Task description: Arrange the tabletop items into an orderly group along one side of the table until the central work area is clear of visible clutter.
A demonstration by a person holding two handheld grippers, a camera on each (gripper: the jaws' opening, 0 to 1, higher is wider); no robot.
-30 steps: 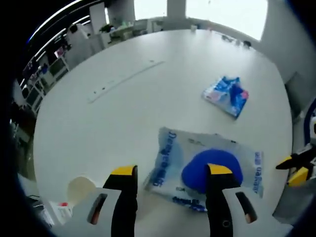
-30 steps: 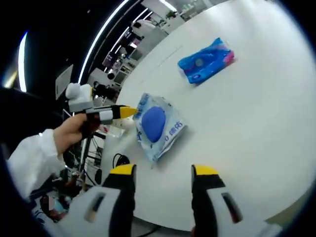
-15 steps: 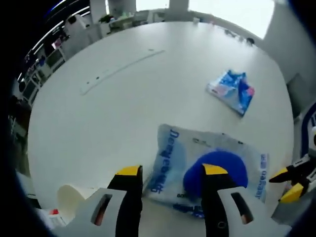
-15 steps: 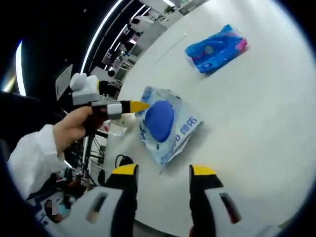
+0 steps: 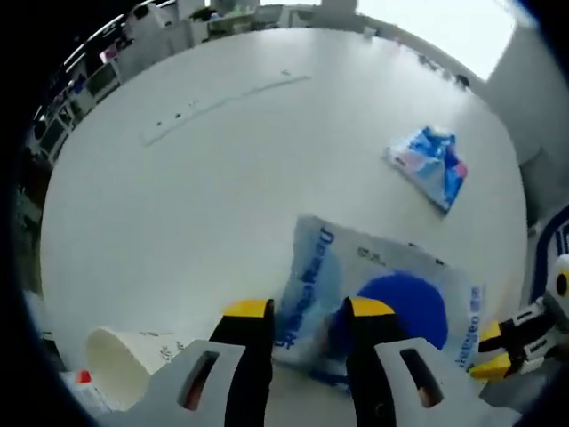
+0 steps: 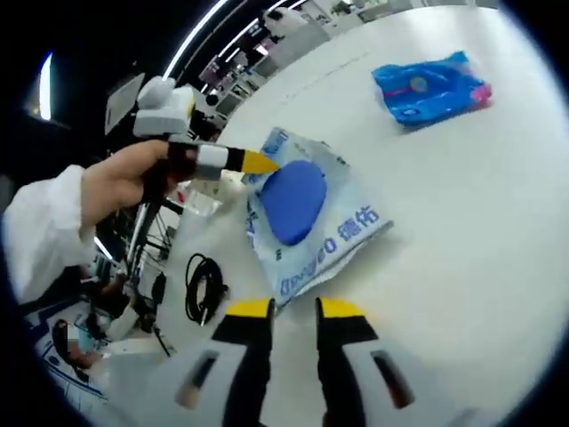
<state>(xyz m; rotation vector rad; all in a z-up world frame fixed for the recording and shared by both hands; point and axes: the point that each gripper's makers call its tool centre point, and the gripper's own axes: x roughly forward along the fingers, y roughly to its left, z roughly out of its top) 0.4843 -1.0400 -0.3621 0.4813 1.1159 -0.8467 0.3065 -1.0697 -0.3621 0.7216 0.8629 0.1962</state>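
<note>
Your left hand-held gripper [image 5: 307,313] is straddling the wipes pack's [image 5: 382,294] edge near the desk [image 5: 204,196] edge, jaws apart; your right hand-held gripper [image 6: 293,310] is hovering, jaws slightly apart.

Bright, even daylight — blown-out window [image 5: 444,27] glare at far edge; white table [image 5: 178,205] washes pale, shadows faint; soft blur throughout, strong fisheye bending at edges

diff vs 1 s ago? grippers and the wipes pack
Both pairs of jaws have narrowed. The left gripper has closed in on the near edge of the wipes pack; contact isn't clear. The right gripper has neared the pack's other side. The pack and the blue packet have stayed flat on the table.
</note>
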